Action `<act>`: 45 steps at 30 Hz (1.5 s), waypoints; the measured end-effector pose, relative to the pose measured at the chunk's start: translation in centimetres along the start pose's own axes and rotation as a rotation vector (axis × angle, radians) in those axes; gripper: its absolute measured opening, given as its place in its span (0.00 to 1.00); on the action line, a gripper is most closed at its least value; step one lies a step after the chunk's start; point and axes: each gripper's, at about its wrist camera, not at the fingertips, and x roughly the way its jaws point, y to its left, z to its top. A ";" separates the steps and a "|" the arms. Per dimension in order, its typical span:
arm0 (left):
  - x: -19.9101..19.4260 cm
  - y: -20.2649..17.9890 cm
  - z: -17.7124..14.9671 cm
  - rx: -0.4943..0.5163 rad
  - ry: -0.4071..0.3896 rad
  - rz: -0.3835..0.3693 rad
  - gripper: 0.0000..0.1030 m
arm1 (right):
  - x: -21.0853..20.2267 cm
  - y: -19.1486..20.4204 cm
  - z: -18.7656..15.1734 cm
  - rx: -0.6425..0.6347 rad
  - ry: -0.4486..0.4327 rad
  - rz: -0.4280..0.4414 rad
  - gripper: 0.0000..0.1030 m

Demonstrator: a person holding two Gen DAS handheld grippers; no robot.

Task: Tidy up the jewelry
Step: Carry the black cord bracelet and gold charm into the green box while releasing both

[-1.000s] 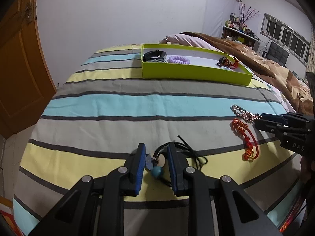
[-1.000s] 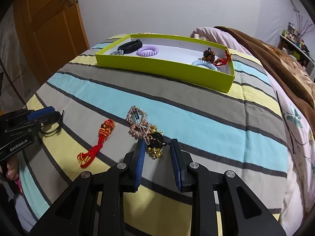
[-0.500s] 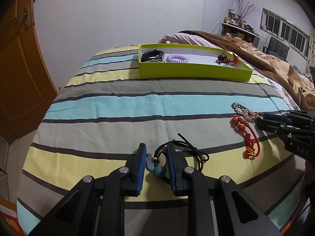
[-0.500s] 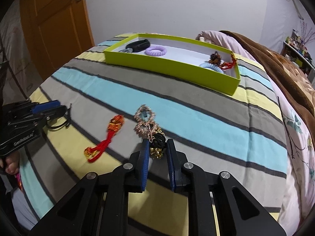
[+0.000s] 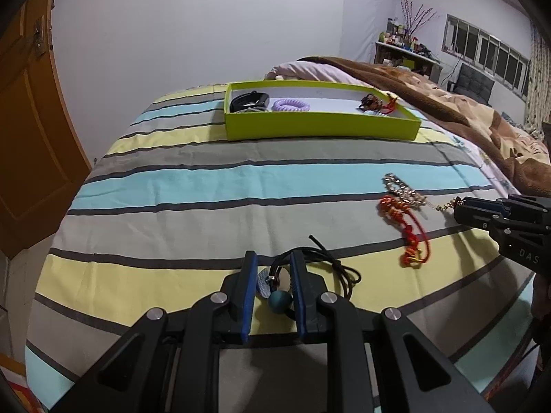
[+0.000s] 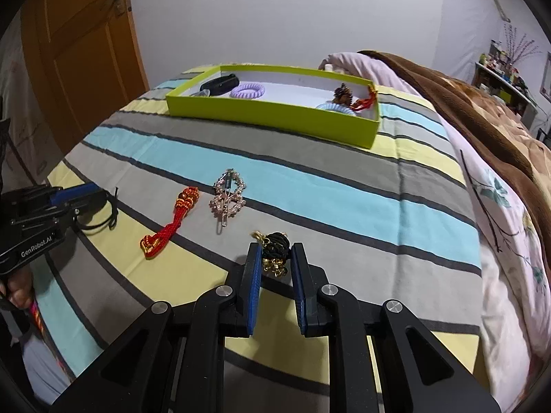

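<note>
Left wrist view: the left gripper (image 5: 272,268) sits low over the striped bedspread (image 5: 193,186), its two blue-padded fingers (image 5: 248,285) narrowed around the pendant of a black cord necklace (image 5: 311,268). A silvery disc and one teal bead (image 5: 279,301) lie between the pads; whether the pads actually press them cannot be told. The cord loops trail off to the right of the fingers, one loose end pointing away toward the box. Further right lies one red knotted tassel (image 5: 408,230), its long axis running from near to far, and just beyond it one rhinestone hair clip (image 5: 401,191). The right gripper (image 5: 463,210) comes in from the right edge, fingertips pointing left at a small gold-trimmed piece. At the far side stands one lime-green box (image 5: 320,125) holding a black band (image 5: 249,100), one lilac coil hair tie (image 5: 291,105) and a dark ornament with red cord (image 5: 375,103).

Right wrist view: the right gripper (image 6: 274,258) has its fingers at a narrow gap on either side of one black knotted charm with gold bells (image 6: 274,249), which rests on the bedspread (image 6: 344,186); contact is unclear. The red knotted tassel (image 6: 172,222) lies slantwise, knot head away, fringe toward the camera. The rhinestone hair clip (image 6: 228,199) points its bar toward the camera. The left gripper (image 6: 100,199) is at the left edge over the black cord. The lime-green box (image 6: 275,117) also shows one pale blue coil tie (image 6: 335,108)
</note>
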 end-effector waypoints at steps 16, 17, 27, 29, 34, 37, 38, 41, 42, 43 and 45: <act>-3.9 -0.7 1.5 -0.022 -0.104 -0.046 0.19 | -4.5 -0.2 0.4 0.061 -0.118 0.028 0.17; -4.1 -0.8 1.5 -0.022 -0.107 -0.046 0.19 | -4.7 -0.2 0.5 0.063 -0.124 0.028 0.17; -4.6 -1.5 3.7 0.001 -0.150 -0.047 0.19 | -5.5 0.1 2.1 0.049 -0.167 0.039 0.17; -4.5 -1.7 4.3 0.005 -0.156 -0.050 0.19 | -5.5 0.2 2.6 0.045 -0.172 0.039 0.17; -3.4 -1.6 6.0 -0.004 -0.150 -0.057 0.19 | -4.9 0.1 4.0 0.042 -0.184 0.041 0.17; -2.8 -1.6 7.1 0.004 -0.157 -0.053 0.19 | -4.4 -0.1 5.1 0.044 -0.190 0.048 0.17; -2.6 -1.6 7.5 0.011 -0.161 -0.050 0.19 | -4.1 -0.3 5.5 0.044 -0.192 0.051 0.17; -2.1 -1.8 8.8 0.032 -0.172 -0.050 0.19 | -3.2 -0.6 6.7 0.050 -0.190 0.059 0.17; -1.9 -1.8 9.3 0.039 -0.176 -0.049 0.19 | -2.9 -0.7 7.0 0.051 -0.188 0.062 0.17; -1.7 -1.9 9.7 0.045 -0.178 -0.047 0.19 | -2.7 -0.8 7.4 0.051 -0.186 0.064 0.17; -1.1 -2.0 10.7 0.056 -0.180 -0.047 0.19 | -2.0 -0.9 8.2 0.047 -0.187 0.066 0.17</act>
